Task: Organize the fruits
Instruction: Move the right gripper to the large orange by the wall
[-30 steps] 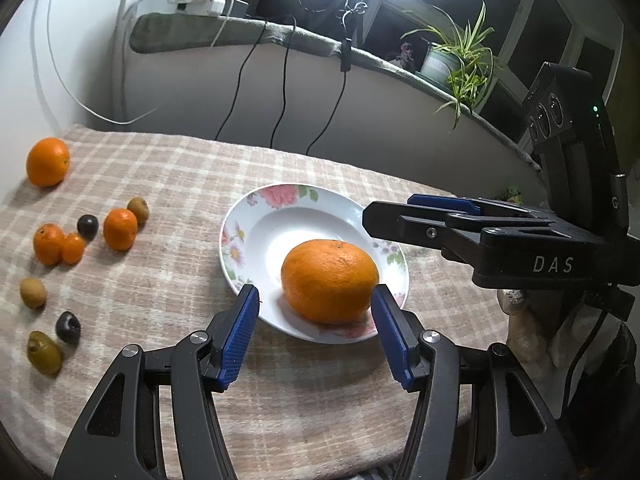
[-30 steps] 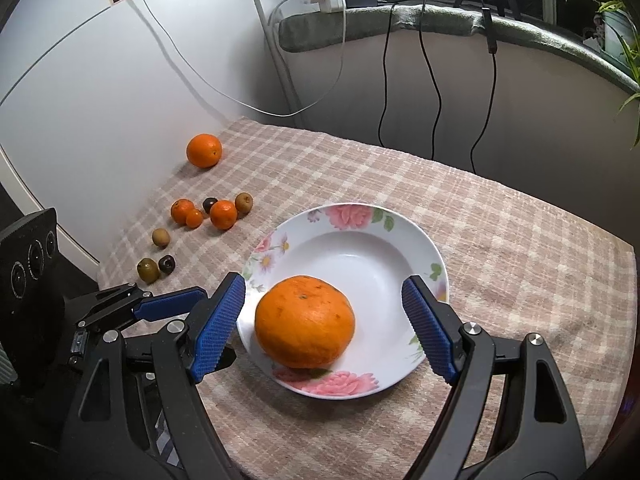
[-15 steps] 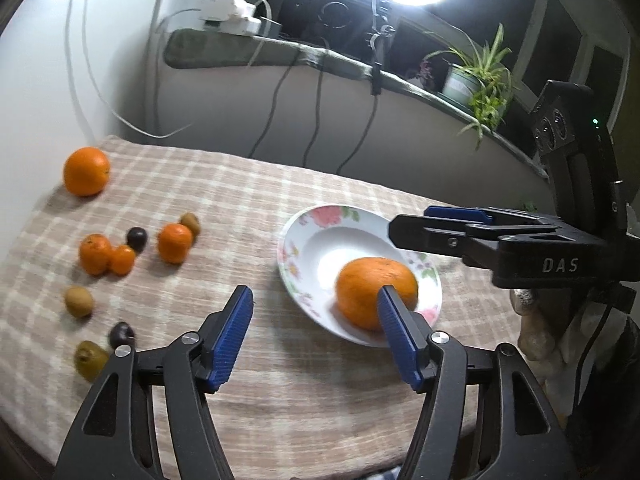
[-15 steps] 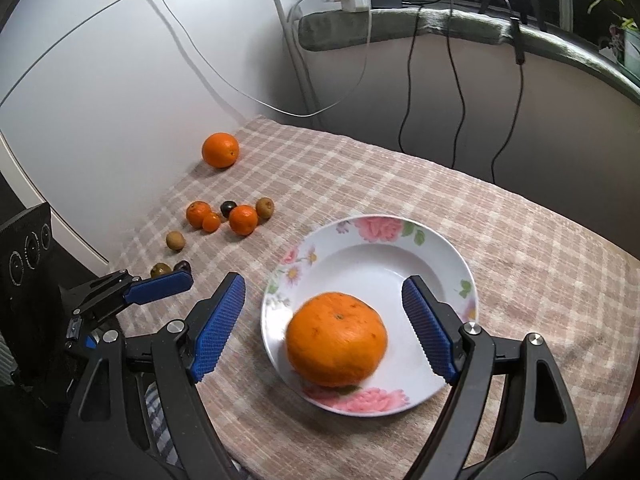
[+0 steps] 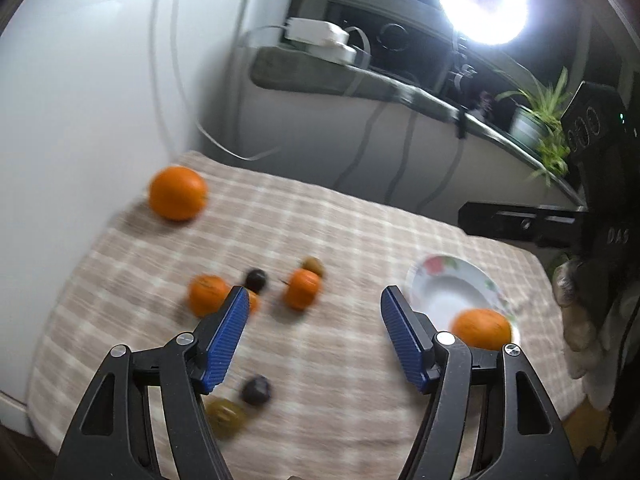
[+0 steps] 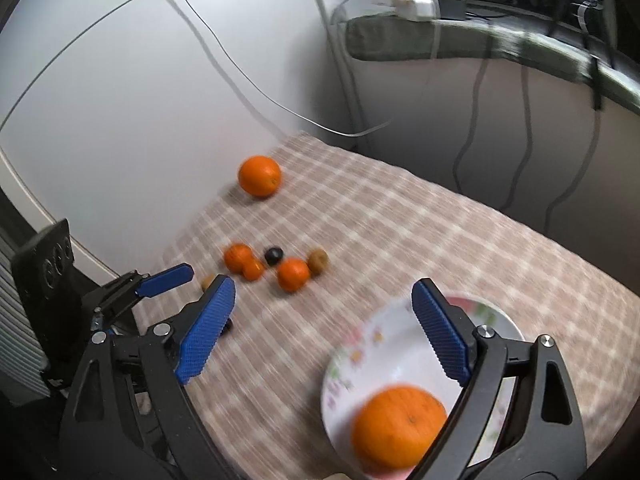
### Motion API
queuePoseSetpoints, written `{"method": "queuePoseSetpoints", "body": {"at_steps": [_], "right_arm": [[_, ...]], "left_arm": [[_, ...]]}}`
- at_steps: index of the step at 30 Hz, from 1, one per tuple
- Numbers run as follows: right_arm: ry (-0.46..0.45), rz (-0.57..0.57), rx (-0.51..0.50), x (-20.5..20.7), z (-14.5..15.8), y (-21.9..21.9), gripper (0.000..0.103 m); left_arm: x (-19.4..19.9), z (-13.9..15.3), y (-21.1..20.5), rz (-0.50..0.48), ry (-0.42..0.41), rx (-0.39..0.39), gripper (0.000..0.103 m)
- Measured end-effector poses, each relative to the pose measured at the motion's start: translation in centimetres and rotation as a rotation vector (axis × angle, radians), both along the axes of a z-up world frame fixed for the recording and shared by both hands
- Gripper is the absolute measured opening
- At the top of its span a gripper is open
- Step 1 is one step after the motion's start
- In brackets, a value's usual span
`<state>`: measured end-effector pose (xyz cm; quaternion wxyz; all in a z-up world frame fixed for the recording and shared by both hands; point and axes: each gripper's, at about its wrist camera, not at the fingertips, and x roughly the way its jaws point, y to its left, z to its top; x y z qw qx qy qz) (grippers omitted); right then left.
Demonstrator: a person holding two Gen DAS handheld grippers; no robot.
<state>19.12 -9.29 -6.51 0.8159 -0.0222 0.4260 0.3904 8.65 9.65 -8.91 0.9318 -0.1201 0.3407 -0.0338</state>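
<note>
The left gripper point(image 5: 312, 336) hangs over the table with its blue jaws spreading apart and nothing between them. The right gripper point(image 6: 324, 332) is beside it, jaws also widening, empty as well; its black body shows at the right edge of the left view.

Just past the right gripper's near jaw sits the plate point(image 6: 400, 344), white with a flower print, and on its near side lies a big orange point(image 6: 398, 426), touching neither pad. From the left view the same plate point(image 5: 452, 284) is off to the right, the orange point(image 5: 482, 328) at its near rim.

Farther out on the checked cloth point(image 5: 360, 232) a loose cluster of small fruit lies ahead of the left gripper: a mandarin point(image 5: 302, 289), a brownish kiwi point(image 5: 313, 265) just behind it, a dark plum point(image 5: 255, 279), and another mandarin point(image 5: 206, 294) partly hidden by the left pad. Nearer, under that pad, lie a second plum point(image 5: 256, 390) and a greenish fruit point(image 5: 226, 416), close together. A second large orange point(image 5: 178, 193) sits alone at the far left corner, well apart from the rest.

The cloth covers the whole table. A white wall point(image 6: 120, 100) runs along the left side, with thin cables trailing down it. Behind is a padded ledge point(image 5: 320, 76) bearing a white power strip point(image 5: 320, 38), dark cords hanging from it, a potted plant point(image 5: 540, 124) and a glaring lamp point(image 5: 482, 2). Everything is blurred.
</note>
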Motion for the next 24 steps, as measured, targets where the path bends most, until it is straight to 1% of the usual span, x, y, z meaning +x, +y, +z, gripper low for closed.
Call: {"method": "queuePoseSetpoints", "body": {"at_steps": [8,15,24], "right_arm": [[0.063,0.047,0.026,4.0,0.2,6.5,0.092],[0.109,0.074,-0.009,7.1,-1.6,11.1,0.092],[0.149,0.111,-0.038,10.1,-3.7,15.4,0.092]], "left_arm": [[2.3,-0.3,4.9,0.090,-0.007,0.013,0.068],[4.5,-1.5,8.6,0.142,0.004,0.004,0.068],[7.3,-3.1,10.8,0.160,0.028,-0.010,0.068]]}}
